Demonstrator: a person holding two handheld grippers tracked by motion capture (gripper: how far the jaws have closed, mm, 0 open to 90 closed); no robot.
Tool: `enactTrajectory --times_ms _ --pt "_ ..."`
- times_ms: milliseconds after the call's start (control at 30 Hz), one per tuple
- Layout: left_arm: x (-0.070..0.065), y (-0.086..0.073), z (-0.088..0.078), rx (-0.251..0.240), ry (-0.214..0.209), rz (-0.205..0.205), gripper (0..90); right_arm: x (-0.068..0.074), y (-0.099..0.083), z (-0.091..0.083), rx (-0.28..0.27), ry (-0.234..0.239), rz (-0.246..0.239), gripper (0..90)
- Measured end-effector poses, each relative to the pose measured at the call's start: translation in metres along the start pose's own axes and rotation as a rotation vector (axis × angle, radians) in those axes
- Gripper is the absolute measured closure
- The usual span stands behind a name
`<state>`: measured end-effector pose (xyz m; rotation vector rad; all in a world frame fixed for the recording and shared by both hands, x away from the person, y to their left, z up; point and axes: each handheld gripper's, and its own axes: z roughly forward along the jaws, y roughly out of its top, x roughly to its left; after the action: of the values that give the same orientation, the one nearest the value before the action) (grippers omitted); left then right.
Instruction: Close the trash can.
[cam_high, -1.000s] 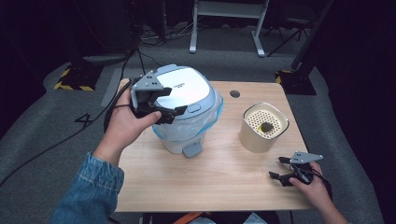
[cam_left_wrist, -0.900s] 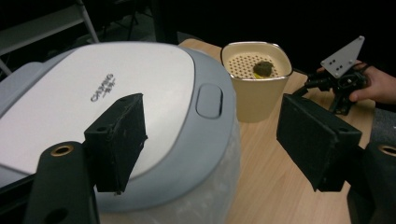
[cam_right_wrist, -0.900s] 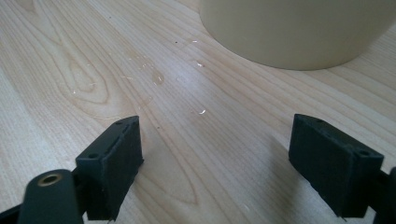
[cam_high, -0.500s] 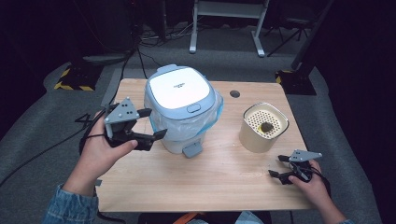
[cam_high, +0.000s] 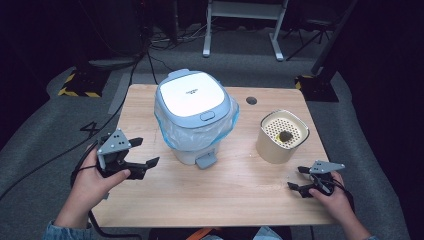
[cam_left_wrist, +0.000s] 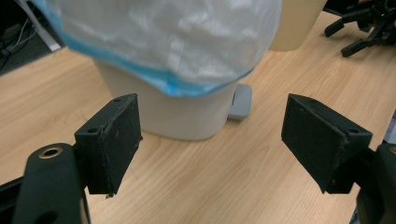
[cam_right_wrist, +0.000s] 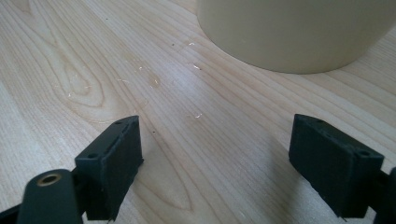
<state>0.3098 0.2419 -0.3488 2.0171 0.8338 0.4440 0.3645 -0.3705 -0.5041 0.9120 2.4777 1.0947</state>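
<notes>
My left claw (cam_high: 141, 153), black with a grey three-cornered plate on top, sits low in my left hand (cam_high: 95, 180), its jaws spread wide with nothing between them, having just been opening. My right claw (cam_high: 299, 179) rests low in my right hand (cam_high: 332, 197), jaws also wide apart and empty. Both forearms come in from the near edge.

Dark lump (cam_high: 285, 135) in the perforated canister (cam_high: 272, 150): unidentifiable

The wooden table (cam_high: 235, 190) carries a lidded pedal bin (cam_high: 194, 117) ahead of the left jaws and a cream perforated container (cam_high: 281, 136) just ahead of the right jaws.
</notes>
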Motion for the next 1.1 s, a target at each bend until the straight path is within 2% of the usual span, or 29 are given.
enactTrajectory --times_ms 200,433,533,600,700,833,1100 --pt "0.008 -0.033 0.010 0.019 0.029 -0.035 20.3 0.000 0.000 0.000 0.000 0.000 0.000 17.3" --pt "0.012 -0.064 0.023 0.060 0.077 -0.025 18.8 0.000 0.000 0.000 0.000 0.000 0.000 17.3" --pt "0.013 -0.079 0.030 0.063 0.070 -0.061 18.7 0.000 0.000 0.000 0.000 0.000 0.000 17.4" --pt "0.014 -0.091 0.038 0.098 0.060 -0.074 18.7 0.000 0.000 0.000 0.000 0.000 0.000 17.4" --pt "0.014 -0.103 0.047 0.136 0.066 -0.088 18.7 0.000 0.000 0.000 0.000 0.000 0.000 17.4" --pt "0.015 -0.115 0.054 0.162 0.072 -0.110 18.7 0.000 0.000 0.000 0.000 0.000 0.000 17.3" --pt "0.011 -0.134 0.065 0.221 0.079 -0.107 18.6 0.000 0.000 0.000 0.000 0.000 0.000 17.4"
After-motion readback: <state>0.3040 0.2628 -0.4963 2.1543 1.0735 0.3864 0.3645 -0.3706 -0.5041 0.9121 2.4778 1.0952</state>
